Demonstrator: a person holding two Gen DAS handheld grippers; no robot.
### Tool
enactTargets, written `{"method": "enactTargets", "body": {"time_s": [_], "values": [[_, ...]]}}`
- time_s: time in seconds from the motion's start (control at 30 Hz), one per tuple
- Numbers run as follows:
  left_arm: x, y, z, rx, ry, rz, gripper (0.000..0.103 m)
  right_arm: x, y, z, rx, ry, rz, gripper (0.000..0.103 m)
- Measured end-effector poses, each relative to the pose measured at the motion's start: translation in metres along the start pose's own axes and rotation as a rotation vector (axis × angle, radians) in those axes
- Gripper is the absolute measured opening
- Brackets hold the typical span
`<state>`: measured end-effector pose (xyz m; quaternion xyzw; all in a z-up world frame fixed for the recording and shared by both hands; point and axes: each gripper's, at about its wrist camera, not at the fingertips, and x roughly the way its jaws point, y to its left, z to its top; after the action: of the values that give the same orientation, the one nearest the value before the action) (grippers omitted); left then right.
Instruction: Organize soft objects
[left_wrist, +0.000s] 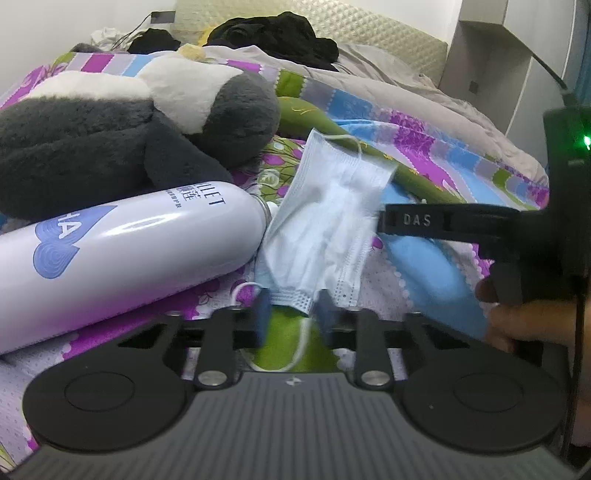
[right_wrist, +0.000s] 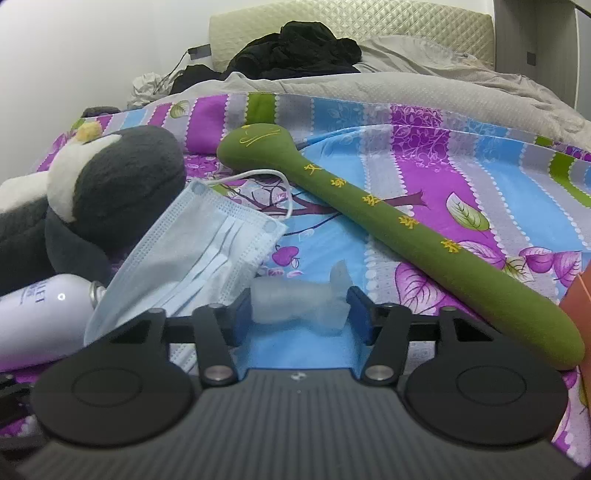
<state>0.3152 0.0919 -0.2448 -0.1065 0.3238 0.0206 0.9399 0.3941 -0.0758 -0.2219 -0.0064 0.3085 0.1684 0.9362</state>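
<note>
Left of the left gripper (left_wrist: 291, 314) lies a white bottle (left_wrist: 122, 254); its 2 nearly closed fingers pinch the face mask's (left_wrist: 325, 229) lower edge. The right gripper (right_wrist: 299, 314), half open, clamps a translucent cap (right_wrist: 299, 306); a green plush stick (right_wrist: 406, 236) lies to its right.

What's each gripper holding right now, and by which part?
Left gripper pinches the mask by its near bottom corner. Right gripper has a translucent cap between its fingers, gripped across its ends.

This is a bedroom in a home: a bed with a flowered patchwork quilt (right_wrist: 424, 155), a quilted headboard (right_wrist: 369, 26), and crumpled dark clothes (right_wrist: 295, 48).
</note>
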Motion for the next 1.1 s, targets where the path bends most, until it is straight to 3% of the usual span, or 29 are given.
{"method": "enactTargets", "body": {"time_s": [0.07,0.17,0.27,0.6,1.1], "values": [[-0.001,0.001,0.001,-0.018,-0.004,-0.005,0.011,-0.001,0.000,0.000,-0.002,0.006,-0.002,0.038],[-0.005,0.007,0.001,-0.083,-0.004,-0.023,0.006,-0.005,-0.001,0.001,-0.002,0.011,-0.003,0.028],[-0.011,0.009,-0.001,-0.137,0.002,-0.042,0.004,-0.011,-0.003,0.002,0.003,0.016,0.004,0.027],[-0.052,0.004,-0.021,-0.183,0.040,-0.056,0.004,-0.049,-0.006,-0.008,0.002,0.026,0.001,0.026],[-0.146,-0.009,-0.063,-0.217,0.077,-0.064,0.004,-0.149,-0.007,-0.052,-0.011,0.091,-0.012,0.026]]}}
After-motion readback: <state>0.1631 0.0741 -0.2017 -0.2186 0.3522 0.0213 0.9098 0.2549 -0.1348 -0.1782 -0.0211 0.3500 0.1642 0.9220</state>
